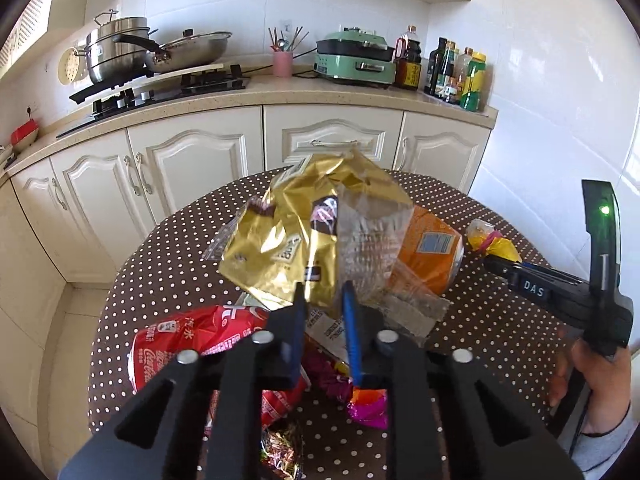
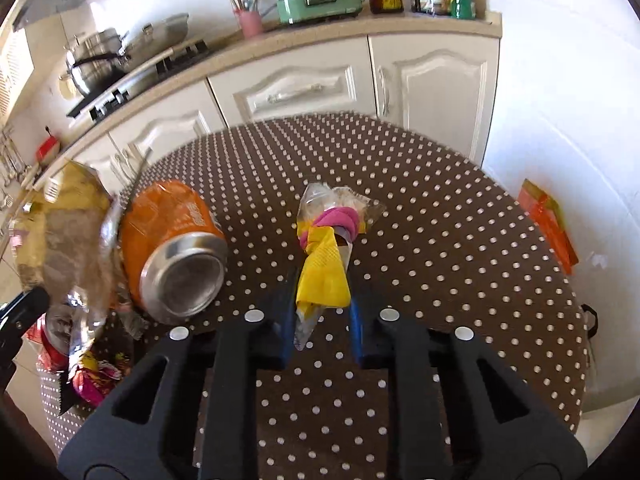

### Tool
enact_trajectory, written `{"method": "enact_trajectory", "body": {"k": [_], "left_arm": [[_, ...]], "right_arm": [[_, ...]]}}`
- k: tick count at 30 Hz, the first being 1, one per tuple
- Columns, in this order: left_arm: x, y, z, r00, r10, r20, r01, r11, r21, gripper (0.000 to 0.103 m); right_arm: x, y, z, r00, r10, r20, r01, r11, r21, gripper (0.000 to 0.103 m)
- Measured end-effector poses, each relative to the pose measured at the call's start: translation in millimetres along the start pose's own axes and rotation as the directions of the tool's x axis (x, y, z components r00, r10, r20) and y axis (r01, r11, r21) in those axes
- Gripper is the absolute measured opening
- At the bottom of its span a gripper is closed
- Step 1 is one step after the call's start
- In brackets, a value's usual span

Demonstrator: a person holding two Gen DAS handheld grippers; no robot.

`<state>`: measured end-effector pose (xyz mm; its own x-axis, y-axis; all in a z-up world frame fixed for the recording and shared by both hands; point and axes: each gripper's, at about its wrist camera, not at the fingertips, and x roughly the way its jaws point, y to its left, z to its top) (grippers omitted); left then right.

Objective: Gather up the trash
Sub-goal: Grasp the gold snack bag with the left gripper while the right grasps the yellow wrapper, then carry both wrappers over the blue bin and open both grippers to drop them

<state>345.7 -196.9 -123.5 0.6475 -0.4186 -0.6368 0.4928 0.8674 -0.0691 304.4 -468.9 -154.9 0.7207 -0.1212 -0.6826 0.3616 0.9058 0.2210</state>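
Observation:
On the brown polka-dot table, my left gripper is shut on the lower edge of a crumpled gold snack bag with clear plastic on it. A dented orange can lies on its side just behind the bag. A crushed red cola can and a pink-purple wrapper lie under the left gripper. My right gripper is shut on a twisted yellow and pink wrapper, to the right of the orange can. A hand holds the right gripper.
Cream cabinets and a counter run behind the table, with a stove and pots, a green cooker and bottles. An orange box lies on the floor by the white tiled wall on the right.

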Motion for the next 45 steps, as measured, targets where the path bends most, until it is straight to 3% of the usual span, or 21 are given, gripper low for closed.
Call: {"method": "enact_trajectory", "body": {"k": [14, 22, 32, 39, 45], "left_arm": [[-53.8, 13.8, -1.7, 0.991, -0.008, 0.131, 0.021, 0.995, -0.097, 0.006], [-96.1, 24.8, -13.5, 0.982, -0.011, 0.191, 0.036, 0.991, -0.128, 0.006], [-168.8, 88.5, -55.7, 0.964, 0.074, 0.255, -0.011, 0.971, -0.239, 0.006], [-215.8, 166.3, -109.6, 0.955, 0.191, 0.228, -0.095, 0.922, -0.376, 0.005], [-223.8, 243.7, -170.3, 0.953, 0.279, 0.118, -0.182, 0.839, -0.513, 0.005]], "right_arm": [[-71.7, 31.7, -4.6, 0.981, 0.118, 0.153, -0.112, 0.993, -0.045, 0.016], [-100.5, 93.5, -17.5, 0.953, 0.255, 0.163, -0.236, 0.963, -0.127, 0.016], [-136.2, 195.4, -51.6, 0.900, 0.418, 0.126, -0.374, 0.888, -0.268, 0.016], [-138.3, 283.0, -94.5, 0.853, 0.522, 0.011, -0.484, 0.798, -0.360, 0.016], [-111.2, 368.1, -154.1, 0.820, 0.551, -0.153, -0.558, 0.713, -0.425, 0.016]]}}
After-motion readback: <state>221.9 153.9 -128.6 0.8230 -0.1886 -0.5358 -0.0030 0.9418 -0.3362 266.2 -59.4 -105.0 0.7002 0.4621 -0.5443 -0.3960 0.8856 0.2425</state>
